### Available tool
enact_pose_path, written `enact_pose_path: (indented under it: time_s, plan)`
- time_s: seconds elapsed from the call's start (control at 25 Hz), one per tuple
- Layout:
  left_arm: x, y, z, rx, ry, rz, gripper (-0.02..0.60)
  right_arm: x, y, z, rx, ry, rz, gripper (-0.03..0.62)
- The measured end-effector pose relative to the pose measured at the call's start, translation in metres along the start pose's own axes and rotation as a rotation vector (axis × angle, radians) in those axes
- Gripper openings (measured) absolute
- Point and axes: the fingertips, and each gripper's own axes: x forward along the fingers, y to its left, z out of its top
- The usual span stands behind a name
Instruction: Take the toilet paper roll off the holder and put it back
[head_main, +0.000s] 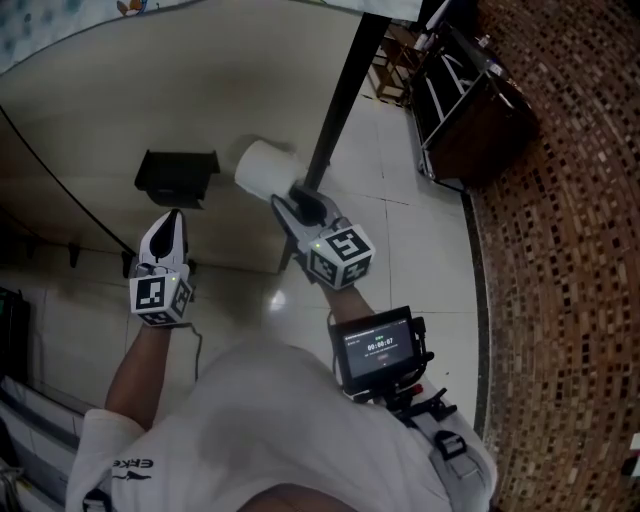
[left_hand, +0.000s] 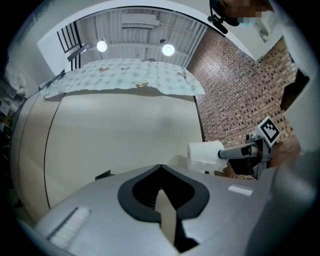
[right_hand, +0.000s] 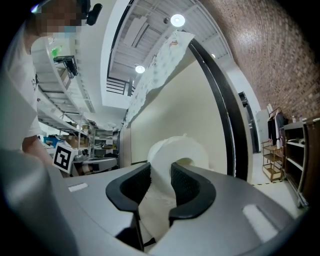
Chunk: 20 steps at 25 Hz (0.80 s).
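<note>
In the head view the white toilet paper roll (head_main: 262, 168) hangs in the air just right of the black holder (head_main: 177, 175) on the beige panel, apart from it. My right gripper (head_main: 292, 200) is shut on the roll, one jaw inside the core and one outside. The right gripper view shows the roll (right_hand: 177, 150) pinched by its wall between my right gripper's (right_hand: 160, 182) ribbed pads. My left gripper (head_main: 168, 228) is shut and empty, below the holder. From the left gripper view, its tips (left_hand: 161, 192) meet, with the roll (left_hand: 204, 154) off to the right.
A black post (head_main: 340, 100) leans up just right of the roll. A dark cabinet (head_main: 470, 105) stands at the upper right beside a brick-pattern wall (head_main: 570, 260). A black cable (head_main: 60, 180) runs across the panel. A small screen device (head_main: 375, 345) hangs at the person's chest.
</note>
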Motion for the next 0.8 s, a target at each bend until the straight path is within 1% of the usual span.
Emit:
enact_pose_path:
  time_s: [0.2, 0.4, 0.6, 0.8]
  plan:
    - [-0.008, -0.005, -0.005, 0.011, 0.035, 0.049, 0.002, -0.004, 0.004, -0.017, 0.025, 0.043, 0.065, 0.138]
    - [-0.013, 0.000, -0.023, 0.017, 0.074, 0.088, 0.002, 0.003, 0.005, -0.046, 0.035, 0.089, 0.110, 0.138]
    - [-0.031, 0.005, -0.040, 0.022, 0.134, 0.151, 0.002, 0.005, 0.014, -0.072, 0.060, 0.131, 0.176, 0.138]
    - [-0.030, 0.015, -0.061, 0.019, 0.175, 0.176, 0.002, 0.015, 0.016, -0.092, 0.073, 0.162, 0.202, 0.138]
